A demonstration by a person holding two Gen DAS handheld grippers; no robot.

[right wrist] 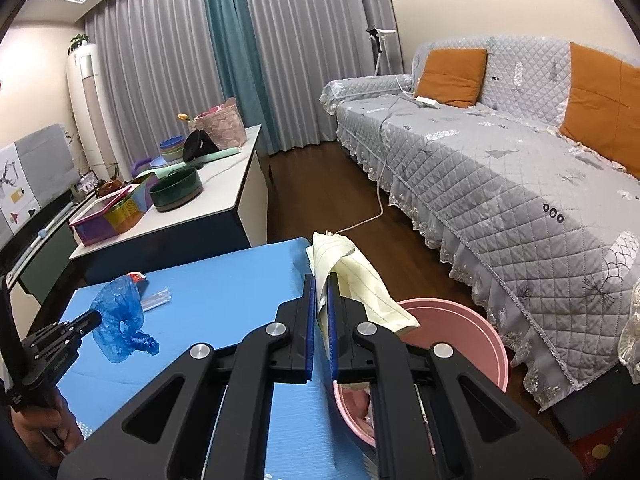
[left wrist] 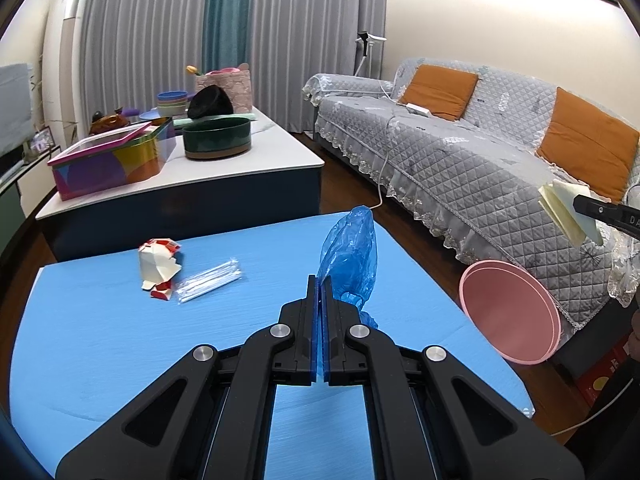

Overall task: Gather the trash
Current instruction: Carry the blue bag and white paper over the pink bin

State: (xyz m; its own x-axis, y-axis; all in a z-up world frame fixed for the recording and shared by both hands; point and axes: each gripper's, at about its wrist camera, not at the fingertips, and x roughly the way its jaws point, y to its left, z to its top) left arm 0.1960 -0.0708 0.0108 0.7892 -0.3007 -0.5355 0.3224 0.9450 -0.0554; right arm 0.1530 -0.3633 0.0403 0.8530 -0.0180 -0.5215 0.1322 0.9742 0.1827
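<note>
My left gripper (left wrist: 319, 282) is shut on a crumpled blue plastic bag (left wrist: 350, 252), held just above the blue table (left wrist: 120, 344); the same bag (right wrist: 120, 318) and left gripper (right wrist: 94, 318) show in the right wrist view. My right gripper (right wrist: 320, 280) is shut on a folded pale yellow paper (right wrist: 360, 280), held over the table's right edge above a pink bin (right wrist: 460, 332). In the left wrist view that paper (left wrist: 568, 212) hangs above the pink bin (left wrist: 508, 316). A torn red and white carton (left wrist: 158, 266) and a clear wrapper (left wrist: 210, 280) lie on the table.
A white-topped counter (left wrist: 240, 160) behind the table carries a colourful tin (left wrist: 108, 160), a dark green bowl (left wrist: 218, 138) and stacked dishes. A grey quilted sofa (right wrist: 500, 184) with orange cushions runs along the right. A white cable (right wrist: 372, 212) crosses the wooden floor.
</note>
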